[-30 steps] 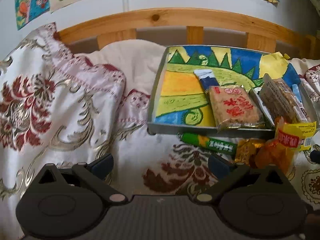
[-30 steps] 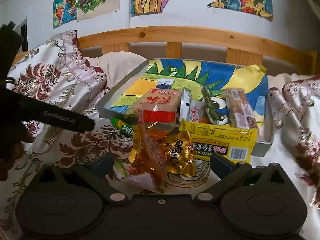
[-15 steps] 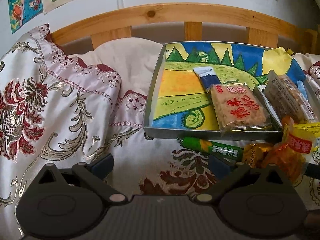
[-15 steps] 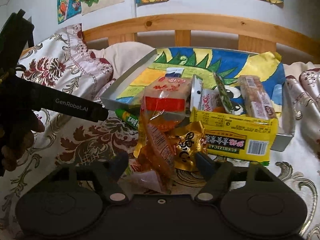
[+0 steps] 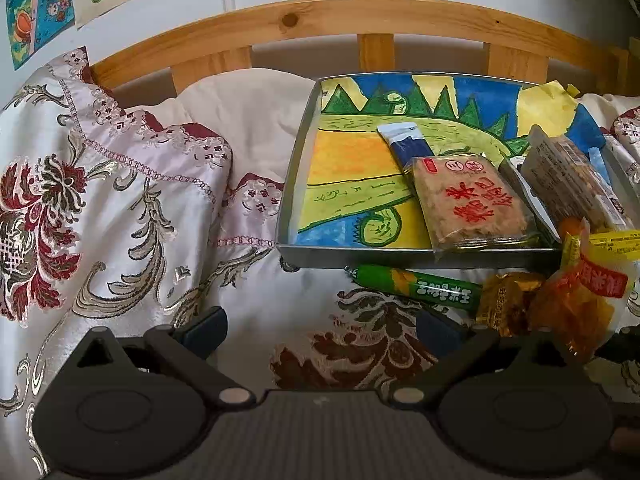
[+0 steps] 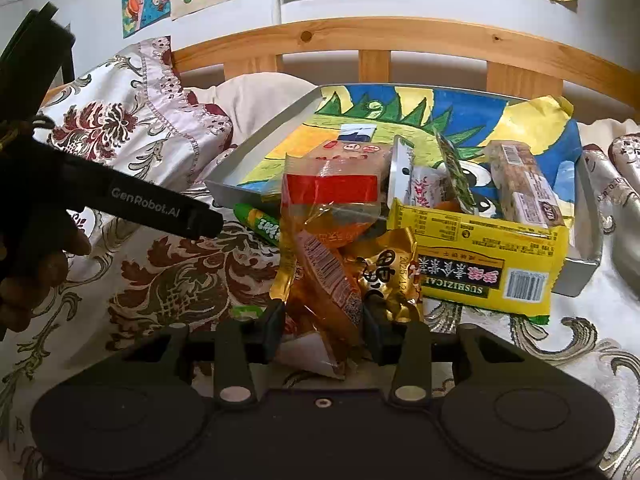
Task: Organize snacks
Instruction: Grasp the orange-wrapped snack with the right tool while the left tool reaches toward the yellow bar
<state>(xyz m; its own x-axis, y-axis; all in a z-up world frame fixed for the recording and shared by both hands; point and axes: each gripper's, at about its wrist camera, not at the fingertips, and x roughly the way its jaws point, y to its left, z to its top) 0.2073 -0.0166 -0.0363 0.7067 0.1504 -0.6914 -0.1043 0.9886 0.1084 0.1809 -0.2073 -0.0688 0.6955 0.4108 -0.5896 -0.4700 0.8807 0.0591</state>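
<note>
I've got the orange snack packet (image 6: 324,276) right in front of my right gripper (image 6: 323,326): clear crinkled wrapper, orange contents, a red band across its upper part and a barcode strip running down its side. It lies on the bedspread (image 6: 180,276) just in front of the tray (image 6: 260,136), leaning against a gold foil packet (image 6: 390,276). My right fingers (image 6: 274,326) are closing on its lower end, and the pads look to be touching the wrapper on both sides. Its bottom edge is hidden behind the gripper body, so I can't see how deep it sits.

Beside it, a yellow packet (image 6: 476,252) leans on the tray's front wall, and a green stick snack (image 6: 260,222) lies half hidden behind the orange one. Inside the tray, on a painted paper liner, I see a flat rice cracker pack (image 5: 468,200), a blue-and-white sachet (image 5: 404,140) and a long nut bar (image 6: 520,184); several wrappers between them overlap and I can't read them.

My left gripper (image 5: 320,328) hovers over the bedspread, fingers (image 5: 204,330) spread wide, nothing between them. From the right camera I see its black handle and part of the hand (image 6: 36,276), cut off at the frame edge.
</note>
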